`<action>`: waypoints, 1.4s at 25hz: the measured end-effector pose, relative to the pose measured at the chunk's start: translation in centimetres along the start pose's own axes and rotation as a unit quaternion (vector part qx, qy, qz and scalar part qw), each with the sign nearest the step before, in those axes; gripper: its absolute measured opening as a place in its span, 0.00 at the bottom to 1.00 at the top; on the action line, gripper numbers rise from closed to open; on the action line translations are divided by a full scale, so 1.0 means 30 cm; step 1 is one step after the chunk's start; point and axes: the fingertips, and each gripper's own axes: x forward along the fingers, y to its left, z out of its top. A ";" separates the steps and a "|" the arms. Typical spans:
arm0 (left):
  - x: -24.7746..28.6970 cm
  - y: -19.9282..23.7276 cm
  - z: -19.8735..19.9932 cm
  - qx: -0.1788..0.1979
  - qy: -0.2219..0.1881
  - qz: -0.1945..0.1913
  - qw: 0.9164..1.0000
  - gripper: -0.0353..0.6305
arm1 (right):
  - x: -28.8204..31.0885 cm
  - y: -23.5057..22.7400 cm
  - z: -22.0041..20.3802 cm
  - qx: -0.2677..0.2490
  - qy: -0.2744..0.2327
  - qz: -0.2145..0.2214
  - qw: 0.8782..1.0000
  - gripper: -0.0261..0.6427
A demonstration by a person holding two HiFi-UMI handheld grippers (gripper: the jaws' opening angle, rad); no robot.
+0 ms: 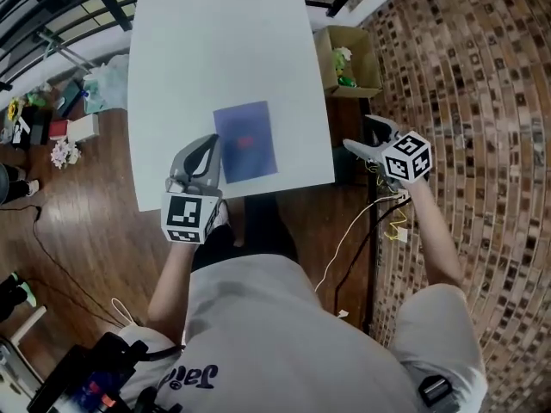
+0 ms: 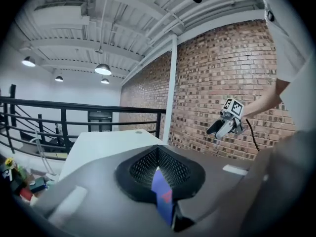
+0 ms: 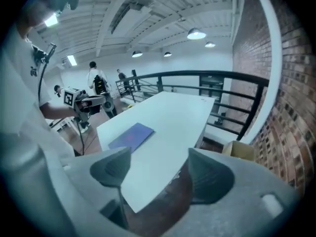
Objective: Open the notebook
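Observation:
A closed blue notebook (image 1: pixel 245 142) with a red mark on its cover lies flat near the front edge of the white table (image 1: pixel 215 50). My left gripper (image 1: pixel 209 142) hovers at the notebook's left edge, fingers together and shut. In the left gripper view a sliver of the notebook (image 2: pixel 163 196) shows below the meeting pads (image 2: pixel 143 169). My right gripper (image 1: pixel 357 134) hangs off the table's right side, over the floor. It is open with nothing between its fingers (image 3: pixel 116 164). The right gripper view shows the notebook (image 3: pixel 132 135) ahead to the left.
An open cardboard box (image 1: pixel 349 58) with small items stands on the floor right of the table. Cables (image 1: pixel 370 222) trail on the floor below my right hand. A black railing (image 3: pixel 197 80) runs behind the table. Clutter (image 1: pixel 60 127) lies on the floor at left.

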 end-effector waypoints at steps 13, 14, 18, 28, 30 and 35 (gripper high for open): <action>0.075 0.100 -0.109 -0.045 0.032 0.017 0.998 0.08 | 0.472 0.127 0.032 0.130 0.117 0.222 0.959 0.71; 0.080 0.101 -0.114 -0.041 0.034 0.014 0.998 0.08 | 0.507 0.157 0.033 0.137 0.118 0.232 0.956 0.70; 0.079 0.108 -0.142 -0.042 0.042 0.007 0.998 0.08 | 0.602 0.285 0.008 0.145 0.141 0.260 0.944 0.60; 0.046 0.138 -0.194 -0.047 0.057 0.005 0.997 0.08 | 0.698 0.360 -0.034 0.181 0.159 0.248 0.938 0.43; 0.036 0.144 -0.203 -0.049 0.060 0.007 0.997 0.08 | 0.704 0.355 -0.041 0.185 0.157 0.242 0.940 0.37; 0.008 0.152 -0.197 -0.049 0.062 0.011 0.997 0.08 | 0.669 0.346 -0.002 0.214 0.125 0.248 0.937 0.11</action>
